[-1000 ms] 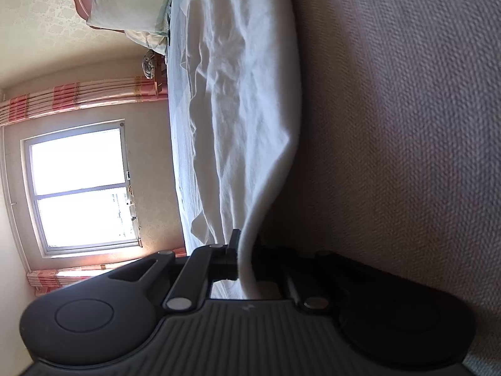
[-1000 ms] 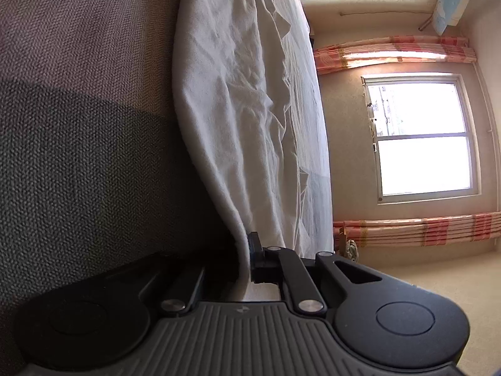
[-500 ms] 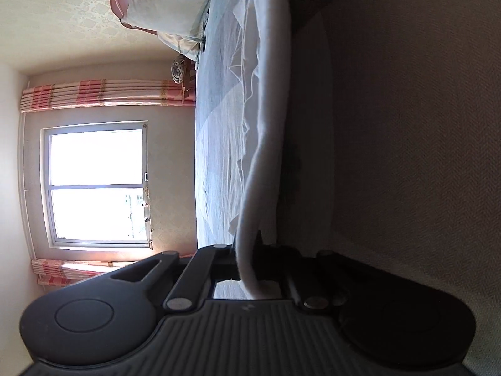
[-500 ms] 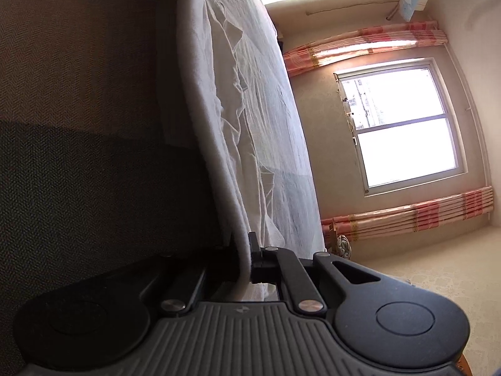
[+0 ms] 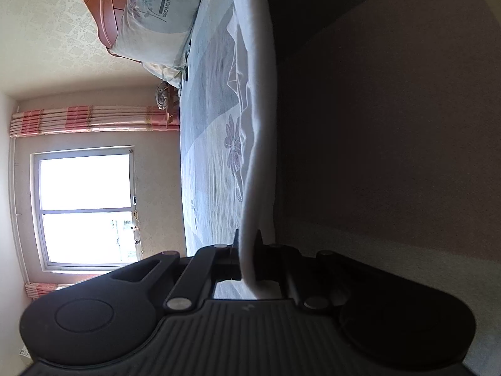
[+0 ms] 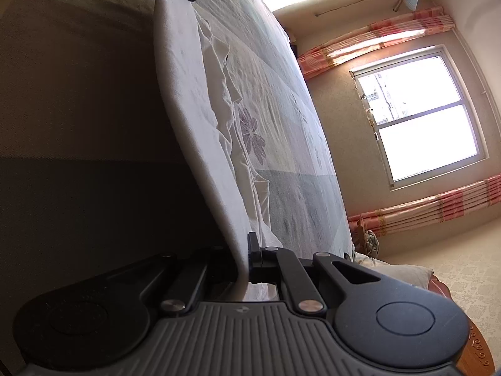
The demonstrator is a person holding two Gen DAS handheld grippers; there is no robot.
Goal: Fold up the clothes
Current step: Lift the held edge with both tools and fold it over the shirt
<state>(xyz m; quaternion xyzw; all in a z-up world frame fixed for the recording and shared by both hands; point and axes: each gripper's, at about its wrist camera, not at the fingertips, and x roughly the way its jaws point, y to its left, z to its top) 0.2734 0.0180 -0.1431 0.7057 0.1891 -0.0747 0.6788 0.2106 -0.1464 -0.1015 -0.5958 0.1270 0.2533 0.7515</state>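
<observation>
White cotton garment is held taut above the flower-printed grey bedsheet, its edge pinched at six o'clock by the left gripper and the right gripper, both clamped.

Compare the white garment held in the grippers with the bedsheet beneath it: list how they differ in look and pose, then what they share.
1. The white garment is plain; the bedsheet is patterned with purple flowers and grey bands.
2. The garment's edge is lifted and stretched taut between the left gripper and the right gripper; the bedsheet lies flat on the bed.
3. The garment is gripped, both grippers shut on it; the bedsheet is ungripped.
Both are pale fabric.
</observation>
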